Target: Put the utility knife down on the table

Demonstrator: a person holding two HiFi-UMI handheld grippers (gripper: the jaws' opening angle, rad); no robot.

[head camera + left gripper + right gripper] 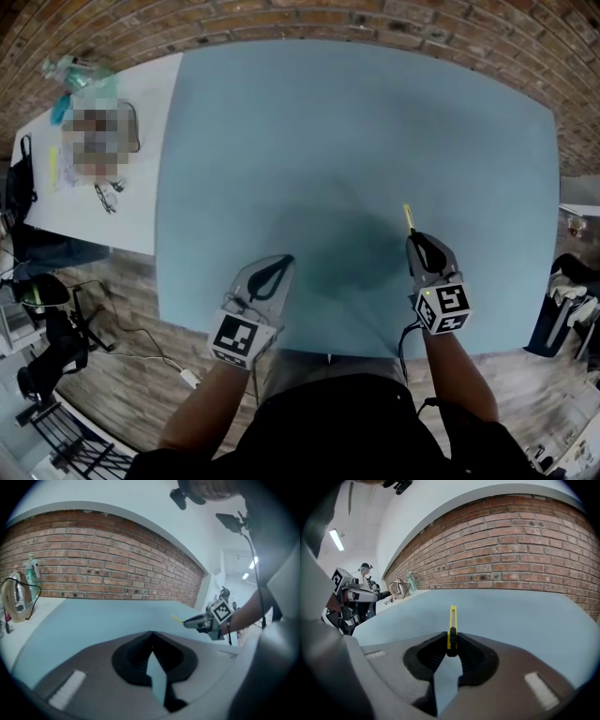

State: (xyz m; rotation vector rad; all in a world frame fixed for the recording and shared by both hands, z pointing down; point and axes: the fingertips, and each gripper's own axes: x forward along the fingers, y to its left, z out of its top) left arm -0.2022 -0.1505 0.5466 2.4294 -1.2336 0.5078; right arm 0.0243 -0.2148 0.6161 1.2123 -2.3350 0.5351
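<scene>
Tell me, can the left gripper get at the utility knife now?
Probably yes: only blue table lies between the left gripper and the utility knife, but the right gripper clamps it.

Broad table [375, 141]; probable bottles [73, 73] far left

text: none readable | labels: none readable | numbers: none readable

Big light-blue bench [356, 131] fills most of the space, its far edge right up against a red brick wall [394, 17]. Off to the left there's a smaller white bench [141, 202] with a clear bottle [31, 573] at the far end. Floor [131, 384] is grey-brown wood planks. One strip light [336, 540] glows up on the white ceiling.
</scene>
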